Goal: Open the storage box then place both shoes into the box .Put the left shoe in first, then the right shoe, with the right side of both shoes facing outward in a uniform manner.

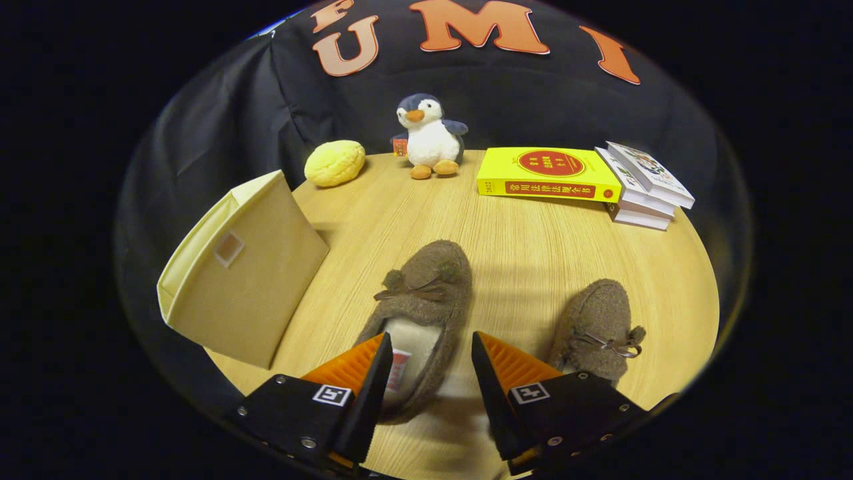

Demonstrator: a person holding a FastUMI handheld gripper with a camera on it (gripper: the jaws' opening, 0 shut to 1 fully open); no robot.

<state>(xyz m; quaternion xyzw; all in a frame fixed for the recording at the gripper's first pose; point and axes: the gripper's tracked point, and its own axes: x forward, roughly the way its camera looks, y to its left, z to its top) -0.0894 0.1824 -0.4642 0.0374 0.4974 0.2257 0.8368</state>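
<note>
Gripper view. My gripper (430, 350) is spread wide, fingers apart and pressing on nothing. The heel end of one shoe (418, 313) lies between them, its pale lining showing in the gap; the toe, with a small bow, points away toward the back of the table (520, 247). Whether either finger touches the shoe's rim I cannot tell.

Second shoe (598, 327) sits just to the right, beyond the right finger, apart from the first, bow toward its near end.

Box (243, 270), cream fabric, stands left of the first shoe, tilted, with a small square window on the face toward me. It is near the shoe but not touching it. I cannot see its opening clearly.

Far side of table: yellow bun-shaped thing (334, 163) at back left, plush penguin (430, 137) upright beside it, a thick yellow book (548, 173) lying flat, and a short book stack (643, 187) touching its right end. All well apart from the shoes; bare table lies between the shoes and the box.
</note>
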